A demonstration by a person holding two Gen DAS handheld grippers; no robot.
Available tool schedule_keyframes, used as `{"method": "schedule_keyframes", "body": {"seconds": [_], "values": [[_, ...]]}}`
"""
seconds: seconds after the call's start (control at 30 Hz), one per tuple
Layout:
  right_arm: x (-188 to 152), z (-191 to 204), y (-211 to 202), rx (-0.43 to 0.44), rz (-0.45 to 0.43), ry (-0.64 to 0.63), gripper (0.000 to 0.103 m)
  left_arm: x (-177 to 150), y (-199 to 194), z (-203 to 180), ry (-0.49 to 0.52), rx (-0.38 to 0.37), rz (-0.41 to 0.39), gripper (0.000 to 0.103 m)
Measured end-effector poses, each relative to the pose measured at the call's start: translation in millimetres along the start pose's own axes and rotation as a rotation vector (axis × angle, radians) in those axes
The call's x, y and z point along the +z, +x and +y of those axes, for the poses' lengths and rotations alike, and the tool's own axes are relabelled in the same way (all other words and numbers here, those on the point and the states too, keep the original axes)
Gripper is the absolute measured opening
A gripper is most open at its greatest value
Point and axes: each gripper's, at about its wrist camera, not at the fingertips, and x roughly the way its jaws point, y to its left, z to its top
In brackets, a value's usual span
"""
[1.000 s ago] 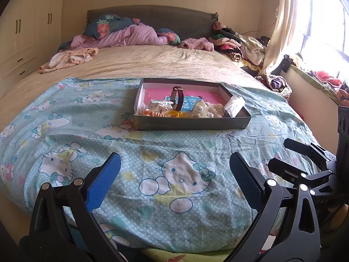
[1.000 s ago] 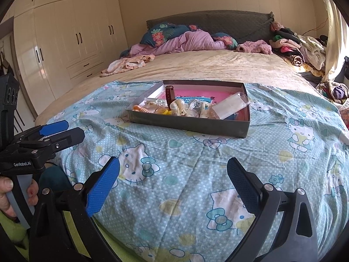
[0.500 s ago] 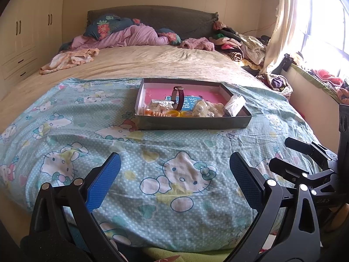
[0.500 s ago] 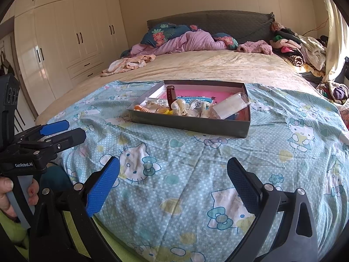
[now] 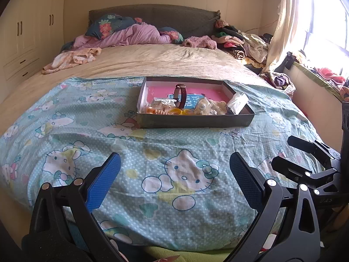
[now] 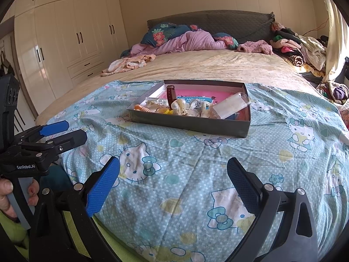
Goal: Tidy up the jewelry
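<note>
Barely anything shifted over that second: both tongs, left [image 5: 174,174] and right [image 6: 173,180], hung spread wide and empty, creeping closer while the jewelry [image 5: 185,107] sat jumbled inside the box [image 5: 196,121] on the bed [image 5: 152,174].

Ahead of my grippers lies a soft printed cotton sheet [image 5: 174,152], creased. The box [image 6: 189,124] beyond looks like matt grey cardboard. My left gripper [image 5: 174,174] has textured blue rubbery pads [image 5: 104,181] on matt black plastic.
</note>
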Motion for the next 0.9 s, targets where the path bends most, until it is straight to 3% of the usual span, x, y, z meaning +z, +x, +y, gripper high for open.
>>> {"method": "schedule_keyframes", "body": {"seconds": [0.57,0.7,0.9], "values": [[-0.7,-4.0,3.2,-0.008,0.020,0.013,0.098,-3.5,4.8,-4.1,0.014,-0.013,0.022,0.093],[0.4,-14.9,7.5,-0.023,0.026,0.032,0.098,-5.4,8.9,-1.1,0.002,-0.027,0.041,0.093],[3.8,-54.7,10.8,-0.084,0.018,0.098,0.098,0.8,20.7,20.4,-0.059,0.038,0.067,0.093]]}}
